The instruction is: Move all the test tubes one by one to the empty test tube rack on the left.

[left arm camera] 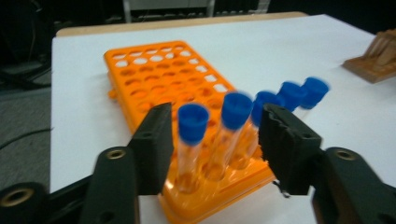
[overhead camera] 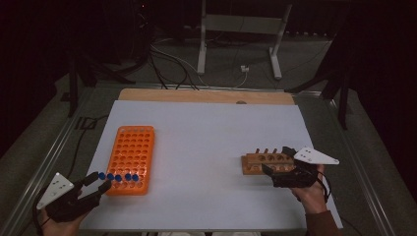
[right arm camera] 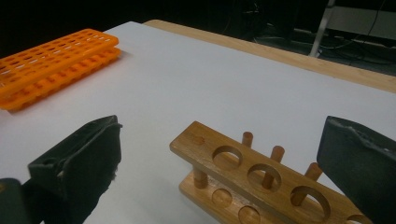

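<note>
Left hand-held gripper (left arm camera: 212, 140) sat half-open around 2 capped tubes (left arm camera: 192, 140), gripping nothing; best back straight off the orange rack (left arm camera: 154, 74).

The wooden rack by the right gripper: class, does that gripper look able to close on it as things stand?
Probably yes. The right gripper hangs open right at the wooden rack, its jaws standing apart on either side of the rack's near end, with nothing between them and the wood. The rack's holes look empty.

blue-capped tubes (overhead camera: 118, 177): 5 | orange rack (overhead camera: 132, 147): 1 | wooden rack (overhead camera: 263, 162): 1
</note>
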Demonstrator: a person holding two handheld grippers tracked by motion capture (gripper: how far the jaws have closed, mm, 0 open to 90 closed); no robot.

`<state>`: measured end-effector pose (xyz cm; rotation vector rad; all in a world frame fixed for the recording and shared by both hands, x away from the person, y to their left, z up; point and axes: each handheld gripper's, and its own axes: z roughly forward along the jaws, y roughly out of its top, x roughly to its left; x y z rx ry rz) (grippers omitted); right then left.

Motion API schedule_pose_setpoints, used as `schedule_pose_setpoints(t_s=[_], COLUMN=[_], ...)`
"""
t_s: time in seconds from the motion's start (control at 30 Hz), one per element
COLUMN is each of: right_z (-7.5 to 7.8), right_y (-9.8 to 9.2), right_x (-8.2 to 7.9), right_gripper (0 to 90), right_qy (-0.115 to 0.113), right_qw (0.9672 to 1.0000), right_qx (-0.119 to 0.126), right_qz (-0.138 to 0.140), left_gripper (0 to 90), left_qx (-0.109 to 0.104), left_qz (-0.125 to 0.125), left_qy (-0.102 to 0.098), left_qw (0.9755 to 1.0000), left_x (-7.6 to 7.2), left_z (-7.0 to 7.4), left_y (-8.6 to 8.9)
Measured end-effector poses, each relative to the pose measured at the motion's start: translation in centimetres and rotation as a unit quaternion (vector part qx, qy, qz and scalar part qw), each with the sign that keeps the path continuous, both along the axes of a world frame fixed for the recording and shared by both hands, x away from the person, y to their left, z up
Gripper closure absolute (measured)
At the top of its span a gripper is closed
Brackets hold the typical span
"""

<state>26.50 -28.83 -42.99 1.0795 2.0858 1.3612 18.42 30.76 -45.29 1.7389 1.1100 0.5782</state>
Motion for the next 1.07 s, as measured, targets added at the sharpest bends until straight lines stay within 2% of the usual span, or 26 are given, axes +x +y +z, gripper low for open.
schedule_pose_setpoints(t_s=[0.2,0.27,0.3,0.53,0.67,0.87,1.07], right_z=[0.1,0.1,0.1,-0.1,-0.4,-0.7,-0.8], right_y=[-0.2,-0.3,-0.4,-0.9,-1.4,-2.1,-2.3], right_x=[0.0,0.0,0.1,0.1,0.1,0.0,-0.2], right_gripper=[0.0,0.0,0.0,0.0,0.0,0.0,0.0], right_qy=[-0.003,-0.004,-0.006,-0.020,-0.030,-0.040,-0.046], right_qw=[1.0000,1.0000,0.9999,0.9995,0.9988,0.9975,0.9970], right_qx=[0.003,0.003,0.004,0.012,0.018,0.027,0.028], right_qz=[-0.003,-0.006,-0.008,-0.022,-0.035,-0.052,-0.057], left_gripper=[29.7,23.9,19.2,1.8,0.8,0.8,0.8], left_qx=[-0.021,-0.017,-0.019,-0.038,-0.052,-0.048,-0.052], left_qz=[-0.007,0.001,0.007,0.033,0.039,0.054,0.067], left_qy=[-0.024,-0.032,-0.036,-0.064,-0.071,-0.075,-0.079], left_qw=[0.9995,0.9993,0.9991,0.9967,0.9954,0.9946,0.9933], left_x=[0.0,0.2,0.4,1.8,2.4,2.7,2.7], left_z=[0.8,1.2,1.3,2.0,2.1,1.6,1.4], left_y=[-0.2,-0.4,-0.5,-1.2,-1.5,-1.7,-1.6])
